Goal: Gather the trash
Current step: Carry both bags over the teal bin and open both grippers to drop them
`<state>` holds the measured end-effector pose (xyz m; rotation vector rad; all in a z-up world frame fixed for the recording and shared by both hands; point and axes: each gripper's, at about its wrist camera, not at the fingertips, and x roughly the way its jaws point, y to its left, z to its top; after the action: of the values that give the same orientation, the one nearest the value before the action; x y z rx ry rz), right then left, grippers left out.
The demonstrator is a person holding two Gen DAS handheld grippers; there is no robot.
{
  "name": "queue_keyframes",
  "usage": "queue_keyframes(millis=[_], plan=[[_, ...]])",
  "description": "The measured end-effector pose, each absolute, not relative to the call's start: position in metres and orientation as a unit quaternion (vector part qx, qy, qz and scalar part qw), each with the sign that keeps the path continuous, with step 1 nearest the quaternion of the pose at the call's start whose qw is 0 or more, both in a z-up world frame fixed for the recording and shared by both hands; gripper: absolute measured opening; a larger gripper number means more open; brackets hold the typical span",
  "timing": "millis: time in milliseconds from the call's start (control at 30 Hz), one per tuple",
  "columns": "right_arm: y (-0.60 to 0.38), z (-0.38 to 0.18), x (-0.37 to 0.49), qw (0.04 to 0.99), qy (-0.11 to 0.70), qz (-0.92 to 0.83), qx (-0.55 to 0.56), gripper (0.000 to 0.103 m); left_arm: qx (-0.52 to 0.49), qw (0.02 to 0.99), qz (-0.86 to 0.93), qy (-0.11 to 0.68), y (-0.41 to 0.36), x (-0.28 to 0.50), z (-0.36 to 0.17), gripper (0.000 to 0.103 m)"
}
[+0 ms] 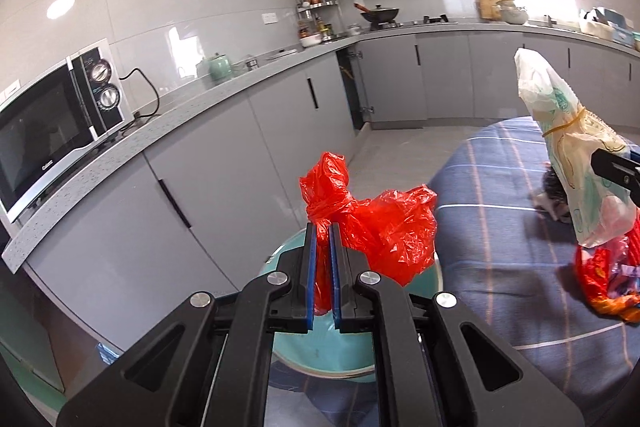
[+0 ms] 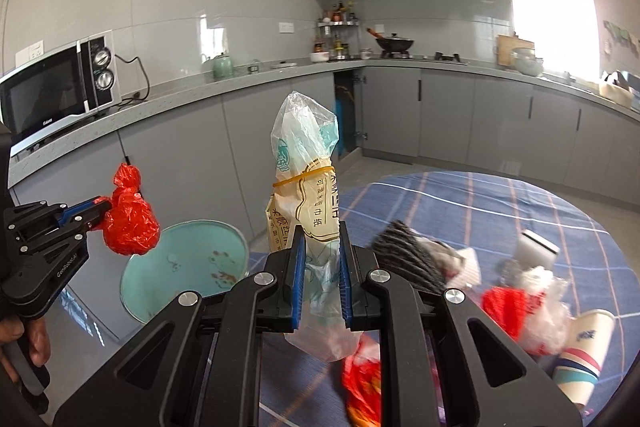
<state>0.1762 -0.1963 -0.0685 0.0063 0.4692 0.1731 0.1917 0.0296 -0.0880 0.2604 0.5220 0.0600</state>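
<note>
My left gripper [image 1: 323, 227] is shut on the knotted neck of a red plastic bag [image 1: 380, 227] and holds it above a teal bin [image 1: 304, 347]. In the right wrist view the red bag [image 2: 132, 223] hangs over the rim of the teal bin [image 2: 184, 267], with the left gripper [image 2: 105, 207] at the far left. My right gripper [image 2: 322, 231] is shut on a clear and cream plastic bag [image 2: 304, 187] tied with a yellow rubber band, lifted above the table. That bag [image 1: 568, 147] shows at the right of the left wrist view.
A round table with a blue plaid cloth [image 2: 480, 203] holds a paper cup [image 2: 580, 351], red and clear wrappers [image 2: 524, 303], a dark striped cloth [image 2: 408, 255] and an orange packet [image 2: 360, 383]. Grey counters with a microwave [image 2: 60, 87] run behind.
</note>
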Motion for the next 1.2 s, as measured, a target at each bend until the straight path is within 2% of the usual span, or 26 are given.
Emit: queue_keyframes(millis=[1200], plan=[[-0.111,-0.086,0.233,0.949,0.265,0.165,-0.037,0.016,0.1,0.951,0.115,0.27,0.103,0.216,-0.094,0.007]])
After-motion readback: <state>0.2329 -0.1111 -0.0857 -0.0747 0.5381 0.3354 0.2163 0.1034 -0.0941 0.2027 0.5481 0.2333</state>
